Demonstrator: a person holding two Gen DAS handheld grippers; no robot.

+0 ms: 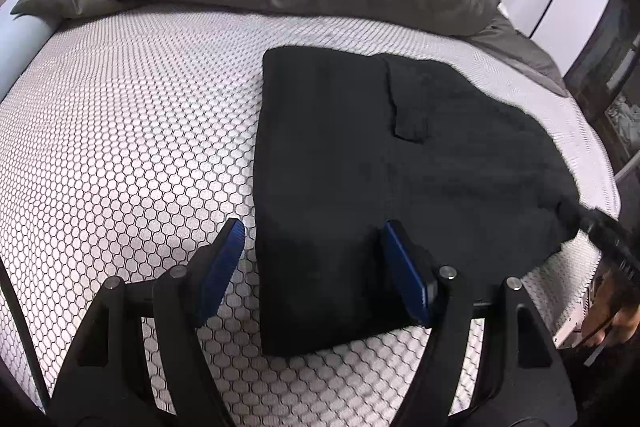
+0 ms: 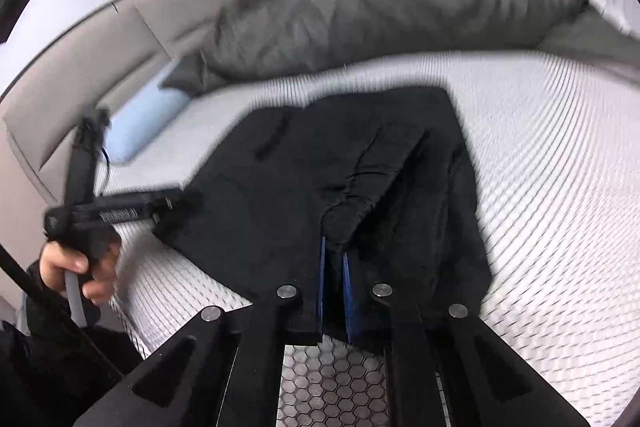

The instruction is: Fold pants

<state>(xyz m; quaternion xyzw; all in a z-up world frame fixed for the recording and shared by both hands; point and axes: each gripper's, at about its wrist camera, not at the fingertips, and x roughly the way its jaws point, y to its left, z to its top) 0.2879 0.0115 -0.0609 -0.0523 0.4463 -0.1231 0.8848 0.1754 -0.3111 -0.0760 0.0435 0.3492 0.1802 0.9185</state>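
Pants (image 1: 400, 163) lie folded on the bed (image 1: 120, 147) just ahead of my left gripper (image 1: 312, 267), which gapes wide and empty. My right gripper (image 2: 334, 263) pinches a bunched edge; the thin bite may slip and undo the fold.

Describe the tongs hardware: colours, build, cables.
Both tongs are black plastic linkages with silver pivot pins and blue ribbed pads: left tongs, right tongs. A grey cable runs by the person's left hand, below a dark sleeve.
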